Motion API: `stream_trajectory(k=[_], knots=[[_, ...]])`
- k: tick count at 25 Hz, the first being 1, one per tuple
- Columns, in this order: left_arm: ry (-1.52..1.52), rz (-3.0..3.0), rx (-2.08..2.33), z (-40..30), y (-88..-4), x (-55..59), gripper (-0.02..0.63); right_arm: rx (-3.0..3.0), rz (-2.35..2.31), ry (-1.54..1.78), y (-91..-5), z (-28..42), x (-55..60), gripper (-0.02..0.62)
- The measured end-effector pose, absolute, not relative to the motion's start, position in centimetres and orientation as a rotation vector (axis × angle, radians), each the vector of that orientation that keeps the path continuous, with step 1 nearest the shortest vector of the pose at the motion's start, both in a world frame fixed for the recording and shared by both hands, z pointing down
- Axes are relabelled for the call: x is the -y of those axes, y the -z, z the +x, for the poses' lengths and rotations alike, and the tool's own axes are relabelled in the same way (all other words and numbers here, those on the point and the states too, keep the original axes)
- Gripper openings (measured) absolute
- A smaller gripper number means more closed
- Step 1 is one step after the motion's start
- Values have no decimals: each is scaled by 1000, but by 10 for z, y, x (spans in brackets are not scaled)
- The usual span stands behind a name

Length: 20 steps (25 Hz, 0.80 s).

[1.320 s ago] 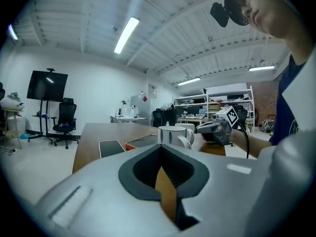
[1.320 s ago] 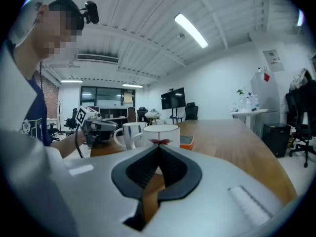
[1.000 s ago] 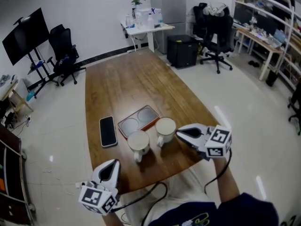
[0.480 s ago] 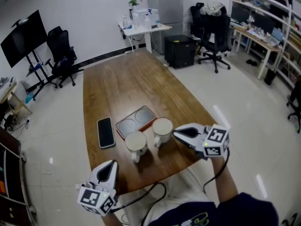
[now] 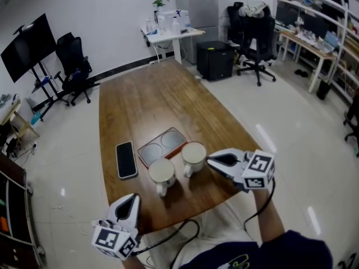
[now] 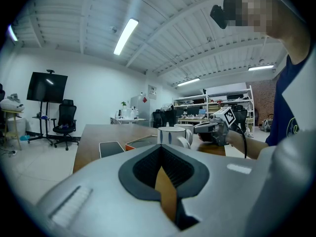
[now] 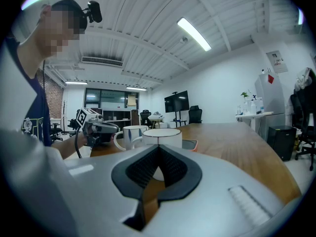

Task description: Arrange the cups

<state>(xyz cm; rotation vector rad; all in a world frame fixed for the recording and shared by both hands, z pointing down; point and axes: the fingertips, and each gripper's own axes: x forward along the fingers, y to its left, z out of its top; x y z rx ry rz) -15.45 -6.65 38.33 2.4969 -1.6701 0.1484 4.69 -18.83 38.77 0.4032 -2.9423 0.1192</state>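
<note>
Two white cups stand side by side near the wooden table's front edge: the left cup (image 5: 161,172) and the right cup (image 5: 194,154). Just behind them lies an orange-rimmed tray (image 5: 162,144) with two round hollows, both empty. My right gripper (image 5: 215,160) is shut and empty, its tip a short way right of the right cup. In the right gripper view that cup (image 7: 160,135) stands straight ahead of the tip (image 7: 159,148). My left gripper (image 5: 130,205) is shut and empty at the table's front edge. It points at the left cup (image 6: 170,135).
A black phone (image 5: 127,159) lies left of the tray. The far half of the table (image 5: 151,94) is bare wood. Office chairs, a monitor on a stand, desks and shelves stand around the room, away from the table.
Only the head camera has shifted slightly. Both grippers and both cups have stayed where they were.
</note>
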Motion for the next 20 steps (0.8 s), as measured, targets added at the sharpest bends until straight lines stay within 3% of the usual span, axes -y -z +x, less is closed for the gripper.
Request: stream_trajectory(k=[20], knots=[[-152,2491,1678,-156,-387,69,5,2940,402,-125,-392,46,191,0]])
